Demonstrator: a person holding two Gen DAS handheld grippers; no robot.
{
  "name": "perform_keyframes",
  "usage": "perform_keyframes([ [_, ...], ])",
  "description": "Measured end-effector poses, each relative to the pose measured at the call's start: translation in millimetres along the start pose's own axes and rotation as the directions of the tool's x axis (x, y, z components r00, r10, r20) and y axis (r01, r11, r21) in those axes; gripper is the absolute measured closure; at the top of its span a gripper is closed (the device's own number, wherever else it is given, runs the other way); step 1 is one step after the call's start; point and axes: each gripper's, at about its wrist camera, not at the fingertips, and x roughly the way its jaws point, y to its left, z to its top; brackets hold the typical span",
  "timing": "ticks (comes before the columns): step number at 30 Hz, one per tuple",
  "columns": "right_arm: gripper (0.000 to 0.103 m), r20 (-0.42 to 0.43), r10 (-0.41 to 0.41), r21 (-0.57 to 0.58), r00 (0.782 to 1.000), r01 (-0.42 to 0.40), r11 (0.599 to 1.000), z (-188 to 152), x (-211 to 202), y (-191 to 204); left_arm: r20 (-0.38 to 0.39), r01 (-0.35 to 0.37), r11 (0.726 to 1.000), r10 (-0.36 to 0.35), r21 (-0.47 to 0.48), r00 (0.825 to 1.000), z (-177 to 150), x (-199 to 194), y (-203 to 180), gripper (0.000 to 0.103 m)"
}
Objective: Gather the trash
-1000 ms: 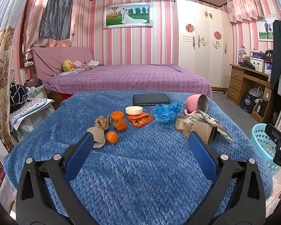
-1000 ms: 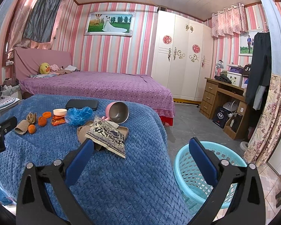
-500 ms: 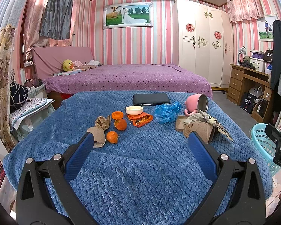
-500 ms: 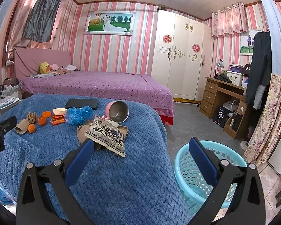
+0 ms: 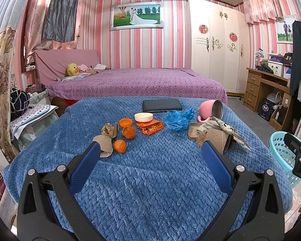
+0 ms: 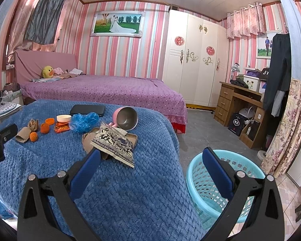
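Trash lies on the blue blanket: brown paper scraps, orange peel pieces, an orange wrapper, a crumpled blue bag, cardboard pieces and a printed snack bag. A turquoise basket stands on the floor to the right of the table. My left gripper is open and empty, held short of the trash. My right gripper is open and empty, between the snack bag and the basket.
A pink steel-lined mug lies tipped over, with a black case, a white lid and an orange cap nearby. A purple bed stands behind, a wooden desk to the right.
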Motion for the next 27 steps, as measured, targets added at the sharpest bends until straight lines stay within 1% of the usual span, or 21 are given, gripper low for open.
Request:
perform_keyframes([
  [9, 0.004, -0.007, 0.001, 0.006, 1.0, -0.001, 1.0, -0.9, 0.6, -0.1, -0.002, -0.003, 1.0, 0.003, 0.003, 1.0, -0.2, -0.4, -0.5, 0.005],
  [17, 0.004, -0.01, -0.005, 0.021, 1.0, 0.005, 1.0, -0.9, 2.2, -2.4, -0.009, -0.009, 1.0, 0.009, 0.007, 1.0, -7.5, 7.3, 1.9, 0.005],
  [27, 0.004, -0.026, -0.009, 0.044, 1.0, 0.01, 0.999, -2.6, 8.0, -6.5, -0.008, -0.013, 1.0, 0.014, 0.011, 1.0, -5.8, 5.4, 1.0, 0.005],
])
